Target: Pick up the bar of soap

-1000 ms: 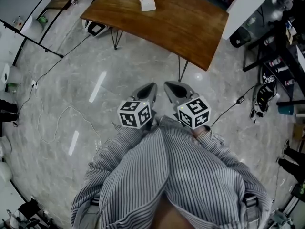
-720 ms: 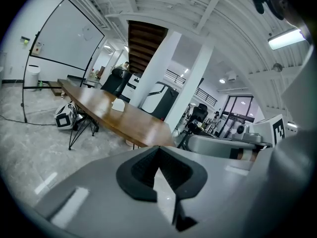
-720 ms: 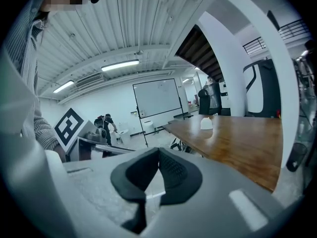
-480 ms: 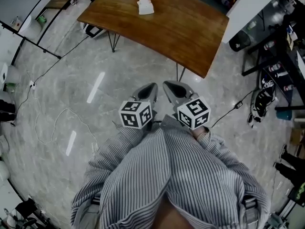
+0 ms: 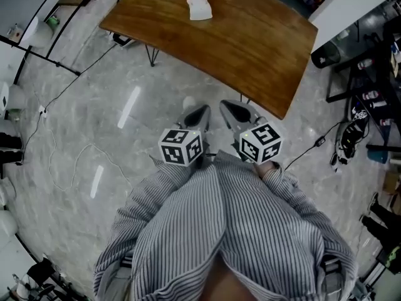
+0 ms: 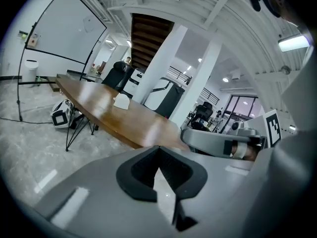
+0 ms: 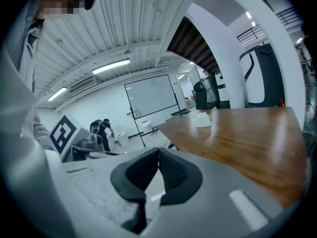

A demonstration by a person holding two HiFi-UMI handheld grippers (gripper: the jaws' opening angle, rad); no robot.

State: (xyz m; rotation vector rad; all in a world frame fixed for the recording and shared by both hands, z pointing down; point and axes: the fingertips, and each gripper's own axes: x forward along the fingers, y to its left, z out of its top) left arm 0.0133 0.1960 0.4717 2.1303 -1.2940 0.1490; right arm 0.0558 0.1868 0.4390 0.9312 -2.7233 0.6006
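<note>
Both grippers have drawn closer to the wooden table (image 5: 250,39) than a second ago, and its near corner now sits just ahead of their tips in the head view. The left gripper (image 5: 199,111) and right gripper (image 5: 229,107) lie side by side at the centre, each with its jaws pressed together on nothing. The bar of soap (image 5: 199,6), a white lump, rests on the tabletop at 12 o'clock, well apart from both.

Only the head view shows the striped shirt (image 5: 219,231) at 6 o'clock and the cables (image 5: 69,162) trailing at 9 o'clock. The right gripper view alone shows a whiteboard (image 7: 151,97) at 12 o'clock beyond the table. The left gripper view alone shows a dark stair underside (image 6: 148,38) at 12 o'clock. The marble floor (image 5: 94,93) is pale grey and glossy.
</note>
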